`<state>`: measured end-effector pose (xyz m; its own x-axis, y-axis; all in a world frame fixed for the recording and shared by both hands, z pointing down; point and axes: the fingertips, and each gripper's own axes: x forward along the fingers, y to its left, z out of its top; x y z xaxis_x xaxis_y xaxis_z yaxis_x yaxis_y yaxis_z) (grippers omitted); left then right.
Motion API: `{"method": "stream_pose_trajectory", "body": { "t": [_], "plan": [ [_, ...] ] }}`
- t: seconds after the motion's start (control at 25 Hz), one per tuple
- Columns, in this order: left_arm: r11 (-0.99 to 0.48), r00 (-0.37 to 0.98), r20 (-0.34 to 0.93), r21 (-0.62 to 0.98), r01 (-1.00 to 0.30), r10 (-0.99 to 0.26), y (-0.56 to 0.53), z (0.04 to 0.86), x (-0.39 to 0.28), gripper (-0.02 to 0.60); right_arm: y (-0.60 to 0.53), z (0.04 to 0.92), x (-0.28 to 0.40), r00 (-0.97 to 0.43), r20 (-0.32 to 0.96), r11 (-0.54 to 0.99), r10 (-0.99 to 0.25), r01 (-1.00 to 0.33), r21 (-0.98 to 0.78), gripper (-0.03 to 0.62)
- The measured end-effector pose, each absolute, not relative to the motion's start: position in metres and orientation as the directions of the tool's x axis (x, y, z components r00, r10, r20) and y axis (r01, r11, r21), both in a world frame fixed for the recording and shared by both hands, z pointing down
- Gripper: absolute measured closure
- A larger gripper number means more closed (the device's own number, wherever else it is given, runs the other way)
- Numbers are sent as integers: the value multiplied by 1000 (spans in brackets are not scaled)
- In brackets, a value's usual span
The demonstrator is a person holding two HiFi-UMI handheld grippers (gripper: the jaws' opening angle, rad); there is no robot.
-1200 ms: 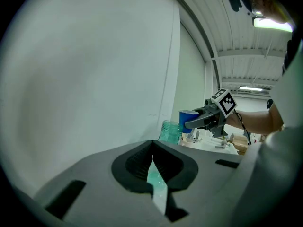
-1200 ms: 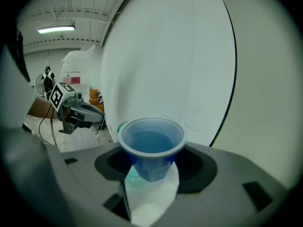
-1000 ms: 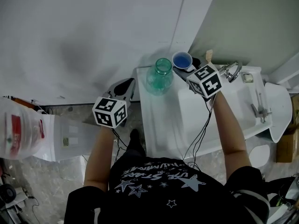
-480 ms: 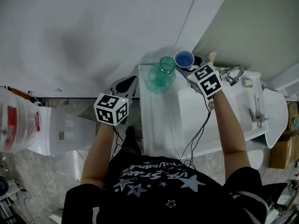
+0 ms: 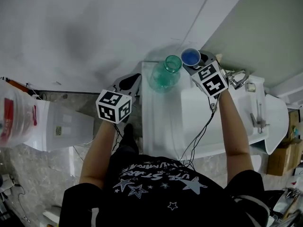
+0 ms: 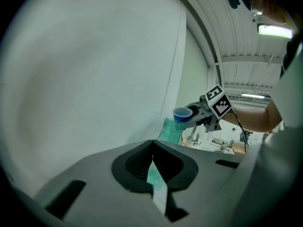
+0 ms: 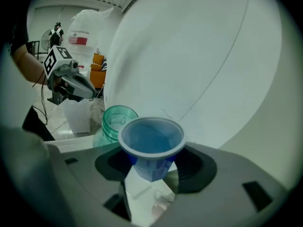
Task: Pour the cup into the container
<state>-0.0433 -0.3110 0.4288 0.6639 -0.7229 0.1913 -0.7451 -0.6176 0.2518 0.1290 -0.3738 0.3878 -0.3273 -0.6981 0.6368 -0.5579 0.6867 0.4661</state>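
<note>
A blue plastic cup [image 5: 190,56] is held upright in my right gripper [image 5: 195,64], whose jaws are shut on its lower wall. In the right gripper view the cup [image 7: 151,141] shows a blue inside, and the jaws of my right gripper [image 7: 151,163] clamp it from both sides. A green clear jar [image 5: 166,74] stands on the white counter [image 5: 156,122], its open mouth just left of the cup and a little below its rim. The jar [image 7: 116,122] is uncovered. My left gripper [image 5: 129,82] hangs off the counter's left edge, shut and empty [image 6: 152,148].
A white sink basin [image 5: 203,122] with a chrome tap [image 5: 238,78] lies right of the jar. A white wall stands right behind jar and cup. On the floor at the left are a white bin [image 5: 66,129] and a clear plastic bag [image 5: 12,122].
The head view has shifted a little. The cup stays upright beside the jar's mouth, and both grippers keep about the same places relative to the counter.
</note>
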Motion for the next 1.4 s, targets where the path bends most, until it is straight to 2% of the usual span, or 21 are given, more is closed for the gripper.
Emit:
{"method": "stream_pose_trajectory", "body": {
  "t": [0.8, 1.4],
  "plan": [
    [-616, 664, 184, 259, -744, -725, -310, 427, -40, 569, -376, 385, 130, -237, 642, 674, -729, -415, 611, 336],
    [-611, 660, 177, 266, -746, -730, -309, 428, -43, 569, -378, 385, 129, -200, 645, 668, -738, -354, 654, 337]
  ]
}}
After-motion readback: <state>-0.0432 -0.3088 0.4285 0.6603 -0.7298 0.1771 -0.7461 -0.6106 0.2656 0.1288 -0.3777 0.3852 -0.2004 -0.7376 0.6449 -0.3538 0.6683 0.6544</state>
